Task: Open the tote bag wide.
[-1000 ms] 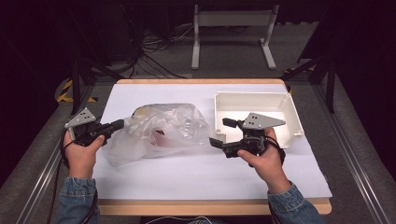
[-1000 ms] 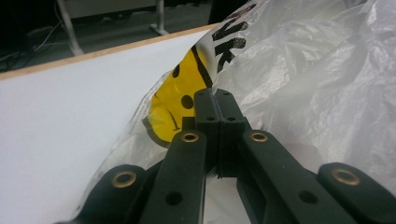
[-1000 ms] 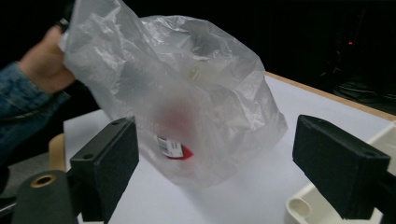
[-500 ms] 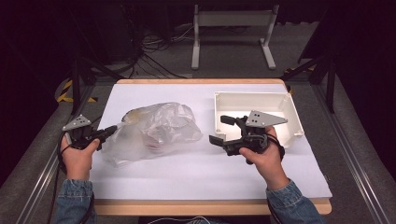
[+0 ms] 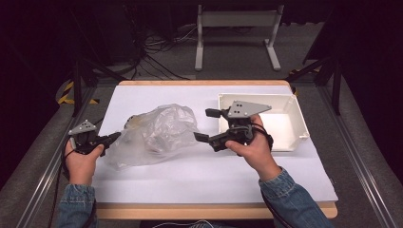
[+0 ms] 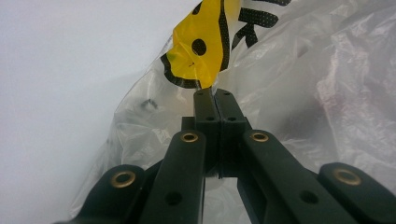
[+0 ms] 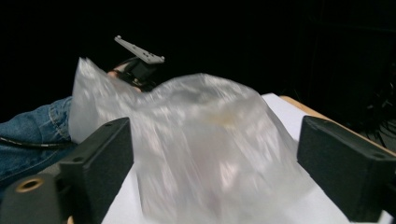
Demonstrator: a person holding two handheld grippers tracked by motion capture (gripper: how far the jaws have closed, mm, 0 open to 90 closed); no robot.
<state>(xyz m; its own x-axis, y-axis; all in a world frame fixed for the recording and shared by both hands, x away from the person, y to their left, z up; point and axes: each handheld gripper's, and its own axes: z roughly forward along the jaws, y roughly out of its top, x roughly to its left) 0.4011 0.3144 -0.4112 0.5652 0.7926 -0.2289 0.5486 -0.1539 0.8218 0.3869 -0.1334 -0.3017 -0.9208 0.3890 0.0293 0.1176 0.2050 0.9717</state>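
Observation:
A crumpled clear plastic bag (image 5: 157, 133) lies on the white table cover, left of centre, with faint things inside it. My left gripper (image 5: 114, 137) is shut on the bag's left edge. In the left gripper view the jaws (image 6: 214, 95) meet on the film just below a yellow and black print (image 6: 201, 46). My right gripper (image 5: 203, 125) stands open just right of the bag, its jaws pointing at it. In the right gripper view the bag (image 7: 205, 140) bulges between the spread jaws, and the left gripper (image 7: 140, 60) shows behind it.
A white rectangular tray (image 5: 256, 97) sits at the right of the table, behind my right hand. The white cover (image 5: 204, 175) reaches close to the table's wooden front edge. Cables and a metal stand lie on the floor beyond the table.
My left gripper has drawn back to the left and toward the person, dragging the bag's edge with it. The bag has shifted left. The right gripper has barely moved.

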